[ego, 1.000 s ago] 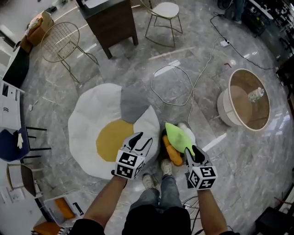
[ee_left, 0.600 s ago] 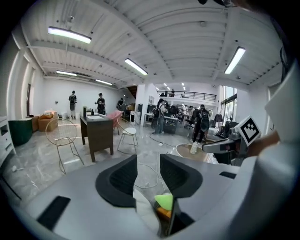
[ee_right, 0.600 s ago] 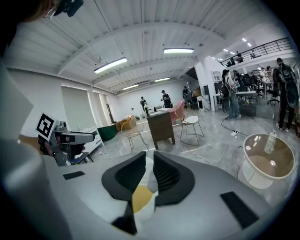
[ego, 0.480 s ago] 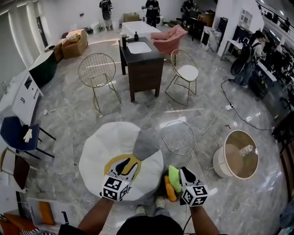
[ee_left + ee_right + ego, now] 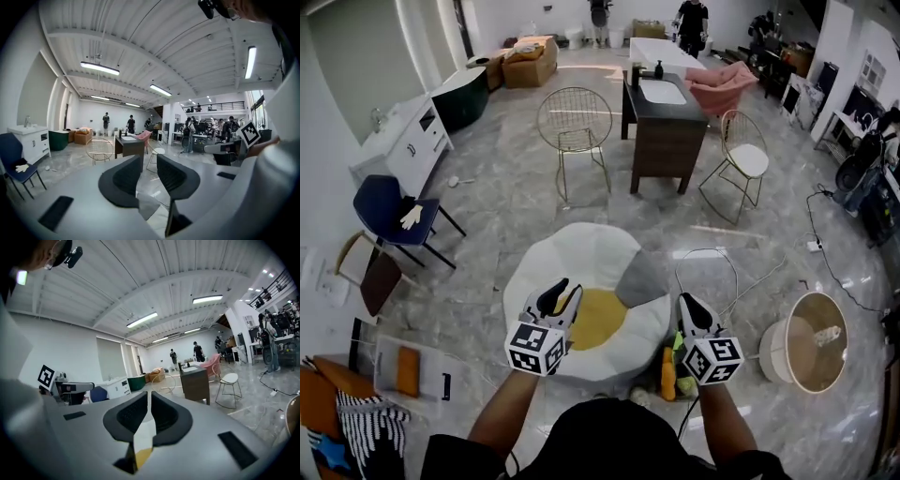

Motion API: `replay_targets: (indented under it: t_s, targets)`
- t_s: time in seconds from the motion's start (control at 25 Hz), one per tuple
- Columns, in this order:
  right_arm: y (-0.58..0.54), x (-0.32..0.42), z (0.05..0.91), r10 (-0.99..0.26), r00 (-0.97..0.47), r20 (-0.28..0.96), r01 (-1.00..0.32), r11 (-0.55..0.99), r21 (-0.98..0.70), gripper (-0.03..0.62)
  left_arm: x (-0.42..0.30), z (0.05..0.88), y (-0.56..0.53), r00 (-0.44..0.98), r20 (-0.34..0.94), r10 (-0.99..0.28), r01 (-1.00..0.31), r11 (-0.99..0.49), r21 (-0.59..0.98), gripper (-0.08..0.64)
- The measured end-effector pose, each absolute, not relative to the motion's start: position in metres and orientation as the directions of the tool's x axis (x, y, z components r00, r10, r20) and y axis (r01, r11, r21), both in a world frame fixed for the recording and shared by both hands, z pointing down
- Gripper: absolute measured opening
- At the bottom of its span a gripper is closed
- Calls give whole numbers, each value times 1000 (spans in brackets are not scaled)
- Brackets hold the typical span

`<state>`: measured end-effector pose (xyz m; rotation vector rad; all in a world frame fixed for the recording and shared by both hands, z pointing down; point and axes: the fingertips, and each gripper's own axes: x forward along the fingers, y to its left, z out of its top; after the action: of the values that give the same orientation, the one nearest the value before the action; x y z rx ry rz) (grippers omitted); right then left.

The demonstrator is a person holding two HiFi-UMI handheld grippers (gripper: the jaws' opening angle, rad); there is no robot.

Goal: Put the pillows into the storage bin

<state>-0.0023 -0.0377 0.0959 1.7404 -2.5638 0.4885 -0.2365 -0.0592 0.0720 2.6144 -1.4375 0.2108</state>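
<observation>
A fried-egg pillow (image 5: pixel 581 277), white with a yellow yolk and a grey patch, lies flat on the floor ahead of me. A green and orange pillow (image 5: pixel 671 373) lies on the floor by my feet, partly hidden under my right gripper (image 5: pixel 686 305). The round white storage bin (image 5: pixel 772 349) stands on the floor at the right. Both grippers are raised and point almost level, well above the pillows. My left gripper (image 5: pixel 558 292) is open; its jaws have just been closing, with nothing between them (image 5: pixel 149 161). The right gripper's jaws have just closed to a thin slit, with nothing between them (image 5: pixel 149 397).
A small pale object (image 5: pixel 827 333) lies inside the bin. A cable loop (image 5: pixel 708 272) lies on the floor between pillow and bin. Farther off stand a wire chair (image 5: pixel 574 122), a dark cabinet (image 5: pixel 661 122), a white-seated chair (image 5: pixel 748 159) and a blue chair (image 5: pixel 389 202). People stand at the back.
Both grippers have risen from the floor and the view has tilted up into the room. The green pillow, earlier at the right gripper's tips, now lies on the floor below it.
</observation>
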Motion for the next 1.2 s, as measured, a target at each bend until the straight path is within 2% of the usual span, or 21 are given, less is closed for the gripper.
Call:
replay_targets:
  t_s: [0.32,0.6,0.88,1.2]
  targets:
    - [-47,-29,70,-842,-526,124,-834,481,-271,43,-262,43,-35,389,136,-911,-921,-382,73,82]
    - [-52,-30,60,-803,-590,88,-791,552,-264,38,-283,31,-8,272,83,-959,-962,-269,44,48]
    - [-57,-36,47,-785,-618,48,-767,588,-259,28,-302,28,7,229,53,-972,-973,-228,32,48]
    - [-49,-44,51,-778,-626,56,-760,593,-266,28,-295,34,5,236,38,-971,-970,-233,61,44]
